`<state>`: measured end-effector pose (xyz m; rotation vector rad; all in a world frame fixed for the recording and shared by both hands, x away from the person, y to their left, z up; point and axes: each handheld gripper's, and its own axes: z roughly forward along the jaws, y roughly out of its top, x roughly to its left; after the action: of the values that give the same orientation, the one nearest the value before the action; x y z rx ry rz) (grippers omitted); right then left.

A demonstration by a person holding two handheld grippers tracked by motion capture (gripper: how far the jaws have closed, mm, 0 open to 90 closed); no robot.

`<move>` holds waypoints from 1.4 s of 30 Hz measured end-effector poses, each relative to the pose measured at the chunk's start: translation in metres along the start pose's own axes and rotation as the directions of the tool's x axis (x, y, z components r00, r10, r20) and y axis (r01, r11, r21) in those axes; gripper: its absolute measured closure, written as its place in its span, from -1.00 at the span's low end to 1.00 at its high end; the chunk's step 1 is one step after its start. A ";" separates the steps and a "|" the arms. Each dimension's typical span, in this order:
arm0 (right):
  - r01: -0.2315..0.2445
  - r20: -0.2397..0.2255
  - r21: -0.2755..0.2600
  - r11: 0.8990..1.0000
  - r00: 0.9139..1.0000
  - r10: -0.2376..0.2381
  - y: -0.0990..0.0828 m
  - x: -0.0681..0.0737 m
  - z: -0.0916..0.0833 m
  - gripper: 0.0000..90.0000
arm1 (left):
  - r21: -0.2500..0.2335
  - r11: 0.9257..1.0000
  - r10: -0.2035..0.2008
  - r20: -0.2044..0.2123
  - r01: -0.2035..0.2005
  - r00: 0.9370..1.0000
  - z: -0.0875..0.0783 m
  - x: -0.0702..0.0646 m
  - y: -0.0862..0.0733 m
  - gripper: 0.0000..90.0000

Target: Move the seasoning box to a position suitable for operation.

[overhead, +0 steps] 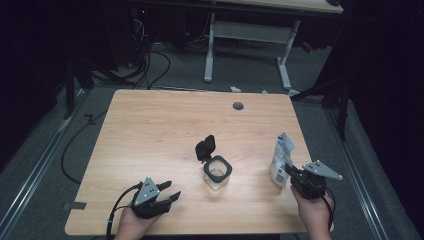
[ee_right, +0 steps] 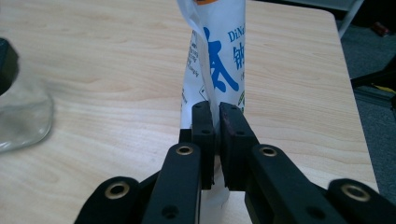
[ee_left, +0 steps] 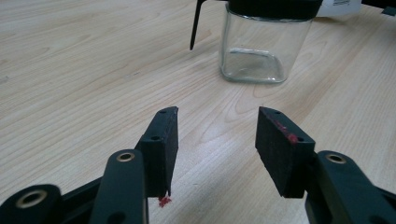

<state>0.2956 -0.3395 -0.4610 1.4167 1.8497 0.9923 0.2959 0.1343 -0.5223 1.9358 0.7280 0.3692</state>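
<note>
Dim room, grey carpet (overhead: 45, 150), white-legged desk (overhead: 250, 30)

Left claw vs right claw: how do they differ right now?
The left claw stands open with bare table between its jaws; the right claw is shut on the white pouch. The left sits low near the table's front edge; the right holds its pouch upright. Both face the glass jar.

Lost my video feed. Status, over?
Right gripper clamped on white blue-printed pouch. Left gripper open, empty. Clear square glass jar, black lid flipped open. Path unobstructed.

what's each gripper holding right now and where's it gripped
The right gripper pinches the white pouch with blue print at its lower part. The left gripper holds nothing, jaws open.
</note>
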 end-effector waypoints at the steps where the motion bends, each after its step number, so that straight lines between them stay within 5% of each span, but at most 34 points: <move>1: 0.012 -0.008 0.013 1.000 1.000 -0.012 0.003 0.001 -0.002 0.91 | 0.000 1.000 0.000 0.000 0.000 1.000 0.000 0.000 0.000 0.09; 7: 0.057 -0.038 0.098 0.994 0.998 -0.054 0.018 0.007 -0.007 0.91 | -0.019 1.000 -0.010 0.010 0.010 1.000 -0.003 0.001 0.000 0.09; 13: 0.114 -0.108 0.226 0.967 0.990 -0.092 0.038 0.012 -0.011 0.92 | -0.043 0.999 -0.027 0.014 0.028 1.000 -0.005 0.001 -0.001 0.11; 19: 0.099 -0.139 0.290 0.952 0.988 -0.061 0.045 0.011 -0.015 0.94 | -0.055 0.998 -0.028 0.021 0.029 0.999 -0.009 0.001 -0.002 0.10; 20: 0.107 -0.149 0.321 0.941 0.987 -0.062 0.048 0.010 -0.017 0.95 | -0.055 0.998 -0.029 0.022 0.030 0.999 -0.008 0.001 -0.003 0.12; 22: 0.114 -0.147 0.332 0.936 0.987 -0.068 0.049 0.011 -0.018 0.96 | -0.051 0.998 -0.029 0.026 0.031 0.999 -0.007 0.002 -0.004 0.12; 23: 0.138 -0.150 0.366 0.920 0.985 -0.087 0.053 0.012 -0.019 0.97 | -0.052 0.998 -0.030 0.029 0.031 0.999 -0.006 0.001 -0.004 0.12; 30: 0.157 -0.163 0.410 0.899 0.982 -0.097 0.056 0.014 -0.022 0.99 | -0.057 0.998 -0.012 0.037 0.014 0.999 -0.004 -0.004 -0.002 0.12; 32: 0.173 -0.170 0.436 0.883 0.979 -0.108 0.056 0.016 -0.022 0.99 | -0.047 0.999 -0.009 0.044 0.011 0.999 -0.001 -0.005 -0.001 0.12; 36: 0.186 -0.180 0.462 0.867 0.977 -0.113 0.059 0.017 -0.021 0.99 | -0.046 0.999 0.000 0.049 0.002 0.999 0.001 -0.008 -0.001 0.12; 37: 0.197 -0.184 0.481 0.854 0.975 -0.121 0.062 0.018 -0.021 0.99 | -0.043 0.999 0.003 0.053 -0.001 0.999 0.002 -0.009 -0.001 0.14; 39: 0.197 -0.185 0.487 0.851 0.975 -0.120 0.063 0.018 -0.021 0.99 | -0.042 0.999 0.007 0.055 -0.004 0.998 0.002 -0.010 -0.001 0.14; 42: 0.204 -0.186 0.516 0.832 0.975 -0.123 0.065 0.018 -0.021 0.99 | -0.038 0.999 0.015 0.063 -0.013 0.998 0.004 -0.012 -0.001 0.14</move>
<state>0.3079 -0.3166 -0.3958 1.4769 2.4433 0.5173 0.2882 0.1246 -0.5244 1.9094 0.6619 0.3264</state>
